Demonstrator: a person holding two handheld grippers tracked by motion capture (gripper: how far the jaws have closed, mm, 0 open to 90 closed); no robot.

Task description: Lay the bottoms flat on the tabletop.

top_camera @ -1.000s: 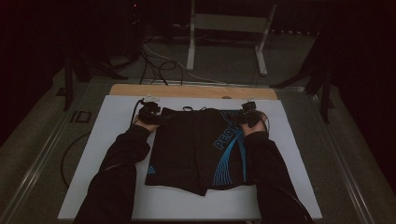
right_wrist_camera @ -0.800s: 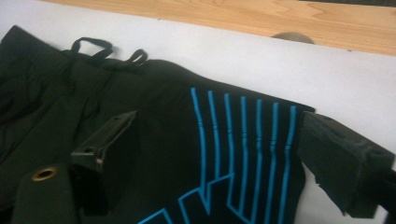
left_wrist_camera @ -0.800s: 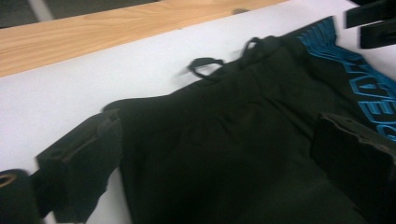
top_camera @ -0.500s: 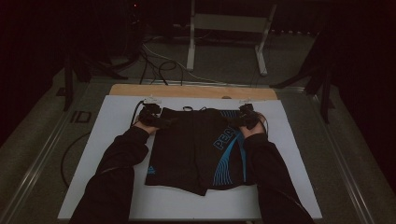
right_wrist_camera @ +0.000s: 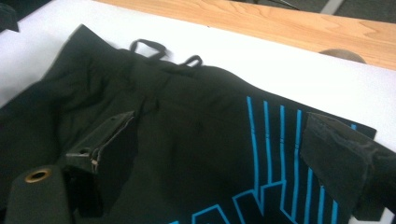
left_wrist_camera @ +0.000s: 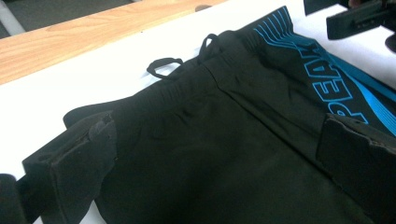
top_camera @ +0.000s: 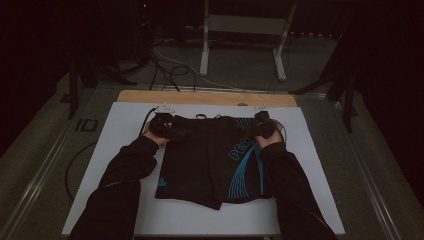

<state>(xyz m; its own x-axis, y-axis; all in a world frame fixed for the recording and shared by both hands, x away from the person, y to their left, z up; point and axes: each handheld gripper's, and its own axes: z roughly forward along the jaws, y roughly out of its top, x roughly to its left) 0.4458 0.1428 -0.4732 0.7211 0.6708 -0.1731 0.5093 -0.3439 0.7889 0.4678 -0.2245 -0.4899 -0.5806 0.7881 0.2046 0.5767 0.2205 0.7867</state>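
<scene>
Garment: a pair of black stretch-fabric shorts with blue stripes and blue lettering [top_camera: 212,157] lies flat on the white sheet covering the table [top_camera: 125,115], waistband at the far edge, legs toward the person.
Change: in the half-second and one-second pictures both grippers sat a little outside the waistband corners; they have since edged inward and now stand over those corners.
Left gripper [top_camera: 167,131]: jaws spread wide, straddling the left waistband corner; no cloth pinched.
Right gripper [top_camera: 259,127]: jaws likewise apart over the striped right corner, nothing held.
Drawstring: black cord loops [left_wrist_camera: 166,65] lie loose on the sheet just beyond the waistband.
Meaning: judged a preparation to grip both corners; grip not yet made.
Containers: none on the table; nothing contained.
</scene>
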